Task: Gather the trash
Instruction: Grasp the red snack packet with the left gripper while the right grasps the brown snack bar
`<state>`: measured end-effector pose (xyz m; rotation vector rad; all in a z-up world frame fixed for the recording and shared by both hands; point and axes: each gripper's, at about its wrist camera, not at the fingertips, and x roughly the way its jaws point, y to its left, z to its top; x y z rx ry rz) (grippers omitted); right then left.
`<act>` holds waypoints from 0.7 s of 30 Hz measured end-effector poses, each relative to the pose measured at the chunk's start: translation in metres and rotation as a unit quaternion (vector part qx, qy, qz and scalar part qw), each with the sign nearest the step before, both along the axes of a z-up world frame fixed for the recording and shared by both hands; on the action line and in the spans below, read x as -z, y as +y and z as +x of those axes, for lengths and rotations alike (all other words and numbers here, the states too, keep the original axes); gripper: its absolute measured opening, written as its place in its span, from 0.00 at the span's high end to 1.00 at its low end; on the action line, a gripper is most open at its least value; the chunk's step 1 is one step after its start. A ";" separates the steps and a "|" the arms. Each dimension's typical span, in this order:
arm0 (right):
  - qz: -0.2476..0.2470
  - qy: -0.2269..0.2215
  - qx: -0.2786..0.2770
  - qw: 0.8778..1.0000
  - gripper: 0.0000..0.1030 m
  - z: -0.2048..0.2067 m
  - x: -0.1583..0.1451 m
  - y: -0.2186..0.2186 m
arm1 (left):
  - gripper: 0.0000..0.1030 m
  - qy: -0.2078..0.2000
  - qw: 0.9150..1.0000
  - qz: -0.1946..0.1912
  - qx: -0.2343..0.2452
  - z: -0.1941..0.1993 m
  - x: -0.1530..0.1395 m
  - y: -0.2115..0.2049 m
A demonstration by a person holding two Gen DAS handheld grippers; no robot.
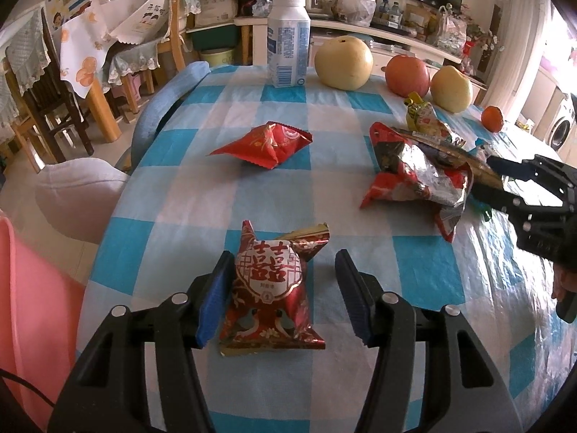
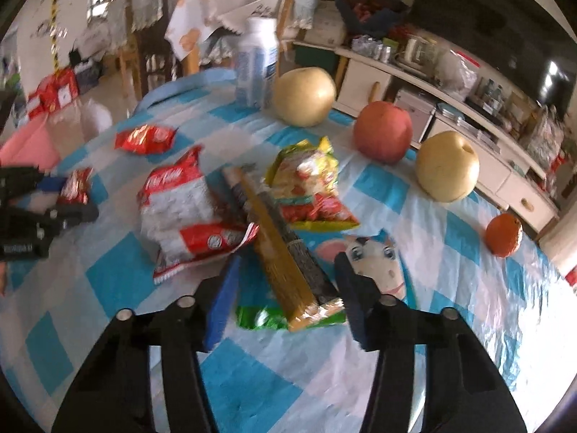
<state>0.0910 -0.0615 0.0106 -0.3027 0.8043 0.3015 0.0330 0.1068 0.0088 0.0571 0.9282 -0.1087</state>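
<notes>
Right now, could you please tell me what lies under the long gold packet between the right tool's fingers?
Under the gold packet lie a green wrapper near its end and a cartoon-cow packet beside it. Its far end rests by the yellow-red bag. What lies beneath its middle is covered.

The desk (image 1: 252, 198) wore a cloth checked in blue and white. The nearest wrapper (image 1: 268, 296) was red with white and gold ornament, the bottle (image 1: 288, 39) white with blue print. One apple (image 1: 407, 75) was red, two pears (image 1: 343, 62) pale yellow, the tangerine (image 1: 492, 118) orange.
</notes>
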 end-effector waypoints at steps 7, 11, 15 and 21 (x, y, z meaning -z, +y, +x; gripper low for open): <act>-0.008 0.005 -0.007 1.000 0.67 -0.010 0.003 0.008 | 0.62 -0.002 1.000 -0.002 0.006 -0.003 0.000 -0.001; -0.014 -0.003 -0.003 1.000 0.65 -0.009 0.005 0.012 | 0.63 -0.001 1.000 -0.004 0.012 -0.005 0.000 -0.002; -0.013 -0.009 -0.004 1.000 0.57 -0.007 0.006 0.018 | 0.63 0.001 1.000 -0.013 0.016 -0.007 -0.001 -0.002; -0.006 -0.001 -0.004 1.000 0.75 -0.004 0.009 0.021 | 0.64 0.003 1.000 -0.020 0.023 -0.010 -0.001 -0.003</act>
